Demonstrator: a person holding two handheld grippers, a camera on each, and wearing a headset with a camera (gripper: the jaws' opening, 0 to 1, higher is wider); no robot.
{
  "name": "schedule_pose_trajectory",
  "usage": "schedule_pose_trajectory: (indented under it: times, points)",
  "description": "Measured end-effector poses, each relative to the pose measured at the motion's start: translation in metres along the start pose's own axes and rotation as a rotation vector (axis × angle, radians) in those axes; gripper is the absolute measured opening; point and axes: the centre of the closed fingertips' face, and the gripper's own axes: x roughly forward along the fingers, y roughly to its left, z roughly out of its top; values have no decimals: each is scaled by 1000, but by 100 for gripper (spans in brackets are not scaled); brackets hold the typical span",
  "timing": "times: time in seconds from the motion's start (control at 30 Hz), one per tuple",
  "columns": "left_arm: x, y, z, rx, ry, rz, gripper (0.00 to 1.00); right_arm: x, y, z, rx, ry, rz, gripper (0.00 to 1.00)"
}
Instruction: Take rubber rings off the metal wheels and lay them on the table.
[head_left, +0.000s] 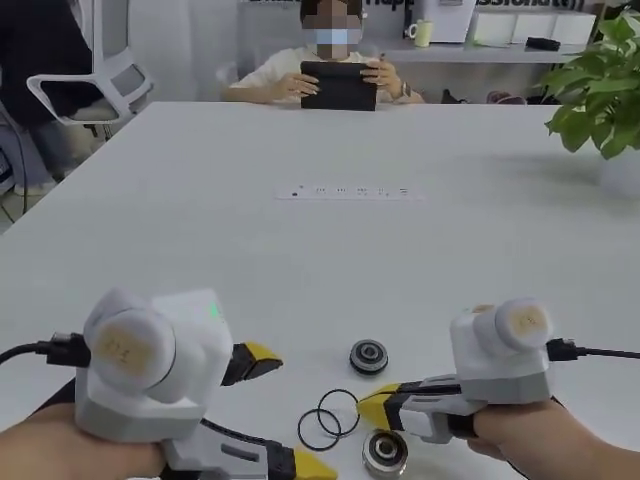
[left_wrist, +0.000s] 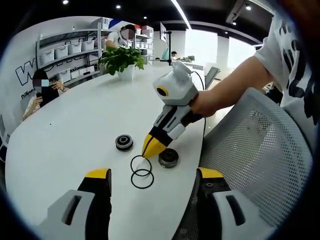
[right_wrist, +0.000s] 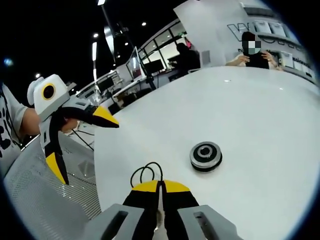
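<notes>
2 rubber rings (head_left: 329, 420) lie overlapping on the table (head_left: 350, 250), between the far wheel (head_left: 368, 357) and the near wheel (head_left: 385, 452), both metal. The right gripper (head_left: 375, 405) hangs just beside the rings, jaws closed tip to tip with nothing that I can see pinched. The left gripper (head_left: 282, 412) stands wide open and empty on their other side. I'd say a ring has just been laid down. The far wheel seems to carry a dark band. If that is a ring, 1 gripper must pin the wheel while the other peels.
</notes>
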Motion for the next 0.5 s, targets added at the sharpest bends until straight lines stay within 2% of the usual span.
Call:
schedule_pose_trajectory:
  times: [0.5]
  points:
    - [1,0,-1,-4,5,-6,66,0,-1,-3,-12,2,-11,6]
